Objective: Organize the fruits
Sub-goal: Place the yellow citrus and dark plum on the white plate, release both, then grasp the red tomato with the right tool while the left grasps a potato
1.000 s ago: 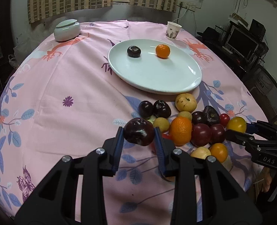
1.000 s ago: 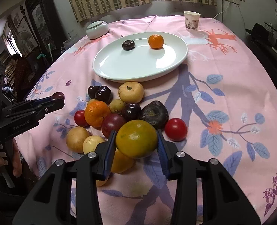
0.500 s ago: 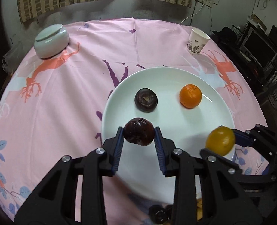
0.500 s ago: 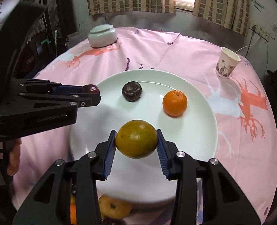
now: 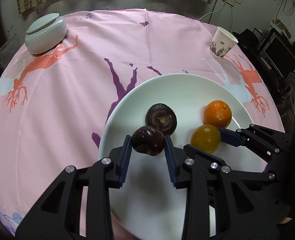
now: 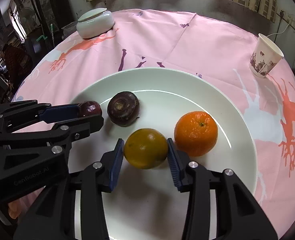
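My left gripper (image 5: 148, 146) is shut on a dark red plum (image 5: 148, 143) low over the white plate (image 5: 187, 88), just in front of a dark purple fruit (image 5: 161, 118) lying there. My right gripper (image 6: 145, 152) is shut on a yellow-green citrus fruit (image 6: 145, 148), low over the plate (image 6: 187, 80) beside a bright orange (image 6: 195, 133). In the right wrist view the left gripper (image 6: 91, 110) holds the plum (image 6: 90, 108) left of the dark purple fruit (image 6: 123, 111). In the left wrist view the right gripper (image 5: 207, 140) holds the citrus (image 5: 205, 138) by the orange (image 5: 217, 115).
A pink patterned cloth (image 5: 87, 80) covers the round table. A lidded white ceramic bowl (image 5: 45, 34) stands at the far left. A paper cup (image 5: 222, 43) stands at the far right. Dark furniture and electronics (image 5: 283, 54) stand beyond the right edge.
Both grippers have carried their fruits from the pile at the table's near side forward over the plate and lower, close to the dark purple fruit and the orange.
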`<state>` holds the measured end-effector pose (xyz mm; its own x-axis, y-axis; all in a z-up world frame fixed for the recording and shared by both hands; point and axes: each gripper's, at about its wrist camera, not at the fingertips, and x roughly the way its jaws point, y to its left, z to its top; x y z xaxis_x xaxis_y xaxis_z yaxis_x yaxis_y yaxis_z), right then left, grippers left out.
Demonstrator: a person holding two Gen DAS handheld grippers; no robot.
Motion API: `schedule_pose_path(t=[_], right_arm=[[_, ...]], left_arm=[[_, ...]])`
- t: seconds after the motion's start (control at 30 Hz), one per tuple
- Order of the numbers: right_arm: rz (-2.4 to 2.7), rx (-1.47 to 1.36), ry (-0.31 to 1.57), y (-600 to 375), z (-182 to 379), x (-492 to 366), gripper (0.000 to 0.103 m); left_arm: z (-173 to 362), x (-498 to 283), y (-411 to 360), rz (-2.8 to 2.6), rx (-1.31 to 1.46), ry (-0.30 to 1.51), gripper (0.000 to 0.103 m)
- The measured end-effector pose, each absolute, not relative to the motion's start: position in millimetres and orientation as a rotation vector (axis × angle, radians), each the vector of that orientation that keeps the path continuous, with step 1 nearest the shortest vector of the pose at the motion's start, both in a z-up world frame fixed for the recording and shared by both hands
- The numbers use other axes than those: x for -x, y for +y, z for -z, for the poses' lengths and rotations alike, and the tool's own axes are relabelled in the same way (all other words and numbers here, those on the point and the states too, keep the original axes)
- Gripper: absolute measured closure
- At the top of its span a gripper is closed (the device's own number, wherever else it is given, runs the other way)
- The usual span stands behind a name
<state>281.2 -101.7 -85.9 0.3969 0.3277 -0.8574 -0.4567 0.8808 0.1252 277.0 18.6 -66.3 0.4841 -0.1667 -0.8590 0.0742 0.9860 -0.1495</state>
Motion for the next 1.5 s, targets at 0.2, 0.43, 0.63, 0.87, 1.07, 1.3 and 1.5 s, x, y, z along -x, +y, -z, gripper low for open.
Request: schedule_pose_path(t=[0.2, 0.43, 0.63, 0.87, 1.07, 1.3, 1.5], right_arm=[[-0.487, 0.156, 0.974, -116.8, 51.9, -243.5, 0.037], [-0.443, 0.156, 0.853, -166.4, 17.3, -119.9, 0.001], [-0.372, 0.149, 0.875, -187.3, 41.0, -43.9, 0.001], [-0.262, 0.011, 0.888, -214.0, 62.3, -7.0, 0.001], [-0.181, -0.017, 0.934, -230.1, 82.5, -15.5, 0.001], [-0.184, 0.064, 0.925, -227.8, 96.1, -21.7, 0.010], [-0.281, 0.037, 0.978, -226.4, 108.0, -41.3, 0.049]], left_arm=[[27.4, -243.2, 29.6, 0.196, 0.153, 0.967, 0.030], [-3.4, -128.5, 35.5, 0.229, 0.104, 0.817, 0.007], [35.7, -53.2, 27.6, 0.216, 0.037, 0.820, 0.005], [62.7, -13.2, 33.3, 0.224, 0.029, 0.874, 0.005], [68.4, 4.4, 38.0, 0.228, 0.025, 0.887, 0.005], [80.6, 16.4, 37.7, 0.216, 0.007, 0.929, 0.005], [81.0, 21.4, 34.2, 0.216, 0.004, 0.932, 0.005]])
